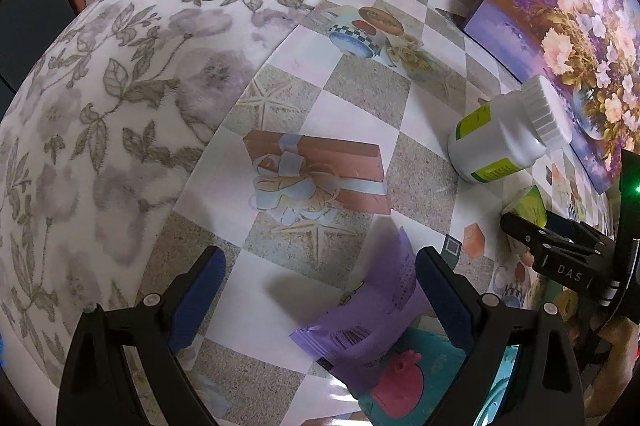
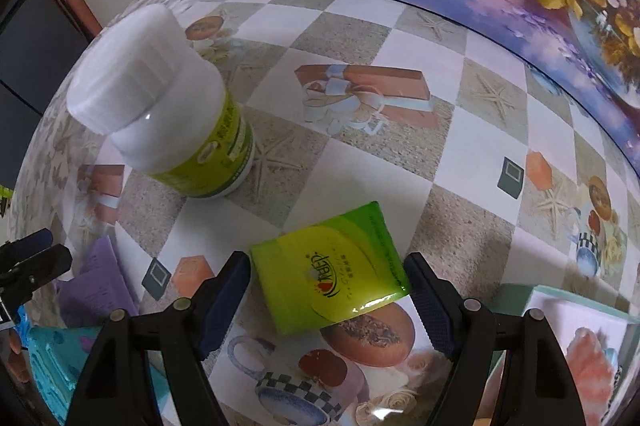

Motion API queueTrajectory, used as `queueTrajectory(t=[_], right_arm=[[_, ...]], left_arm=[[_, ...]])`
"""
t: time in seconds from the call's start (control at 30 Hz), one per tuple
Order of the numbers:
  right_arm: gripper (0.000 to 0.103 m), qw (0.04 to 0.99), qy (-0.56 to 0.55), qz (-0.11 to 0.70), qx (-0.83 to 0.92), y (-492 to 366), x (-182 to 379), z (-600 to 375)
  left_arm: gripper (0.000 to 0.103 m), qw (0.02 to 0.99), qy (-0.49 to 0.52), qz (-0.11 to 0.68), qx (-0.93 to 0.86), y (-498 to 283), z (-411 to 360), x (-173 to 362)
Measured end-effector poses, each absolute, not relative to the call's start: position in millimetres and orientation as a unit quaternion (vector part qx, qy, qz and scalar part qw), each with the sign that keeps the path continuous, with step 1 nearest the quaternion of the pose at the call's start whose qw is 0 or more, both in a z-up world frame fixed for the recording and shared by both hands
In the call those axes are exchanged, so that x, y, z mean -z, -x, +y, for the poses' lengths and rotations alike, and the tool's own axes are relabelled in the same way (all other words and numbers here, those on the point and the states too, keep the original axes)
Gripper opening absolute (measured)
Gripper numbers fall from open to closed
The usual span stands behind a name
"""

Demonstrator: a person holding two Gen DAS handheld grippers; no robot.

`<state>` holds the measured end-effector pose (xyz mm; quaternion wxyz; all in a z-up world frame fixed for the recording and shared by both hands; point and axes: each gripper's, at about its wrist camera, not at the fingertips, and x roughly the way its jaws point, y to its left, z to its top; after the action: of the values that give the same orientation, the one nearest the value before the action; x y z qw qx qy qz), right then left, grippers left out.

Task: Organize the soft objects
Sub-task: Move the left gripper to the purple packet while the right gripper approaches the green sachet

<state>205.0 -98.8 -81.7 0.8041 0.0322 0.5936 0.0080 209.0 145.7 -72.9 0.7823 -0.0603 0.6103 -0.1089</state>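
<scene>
A floral cloth (image 1: 120, 98) covers the worktop's (image 1: 352, 146) left edge. A white bottle (image 2: 168, 102) stands mid-worktop. Left gripper (image 1: 320, 290), jaws wide, frames a purple tissue pack (image 1: 372, 310); right gripper (image 2: 328, 290), jaws wide, frames a green tissue pack (image 2: 332, 266).

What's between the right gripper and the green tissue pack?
Nothing visible. The green pack lies flat on the tablecloth, between the open fingers of the right gripper. The white bottle stands off to the left.
</scene>
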Motion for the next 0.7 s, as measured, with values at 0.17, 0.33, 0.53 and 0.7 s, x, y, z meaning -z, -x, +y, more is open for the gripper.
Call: queueTrajectory(t=[0.17, 0.33, 0.53, 0.7], right_arm=[[0.072, 0.805, -0.037, 0.592, -0.013, -198.3, 80.9, -96.9], [0.071, 0.800, -0.032, 0.598, -0.017, -185.3, 81.2, -95.5], [0.071, 0.804, -0.043, 0.592, -0.014, -168.2, 77.4, -102.3], [0.071, 0.815, -0.042, 0.578, -0.009, -151.7, 61.8, -106.0]], left_arm=[[0.096, 0.780, 0.061, 0.614, 0.110, -209.8, 146.1, 73.6], [0.096, 0.777, 0.059, 0.615, 0.118, -209.3, 145.2, 71.0], [0.096, 0.767, 0.055, 0.624, 0.140, -211.7, 140.3, 68.1], [0.096, 0.744, 0.044, 0.647, 0.162, -219.9, 127.5, 74.6]])
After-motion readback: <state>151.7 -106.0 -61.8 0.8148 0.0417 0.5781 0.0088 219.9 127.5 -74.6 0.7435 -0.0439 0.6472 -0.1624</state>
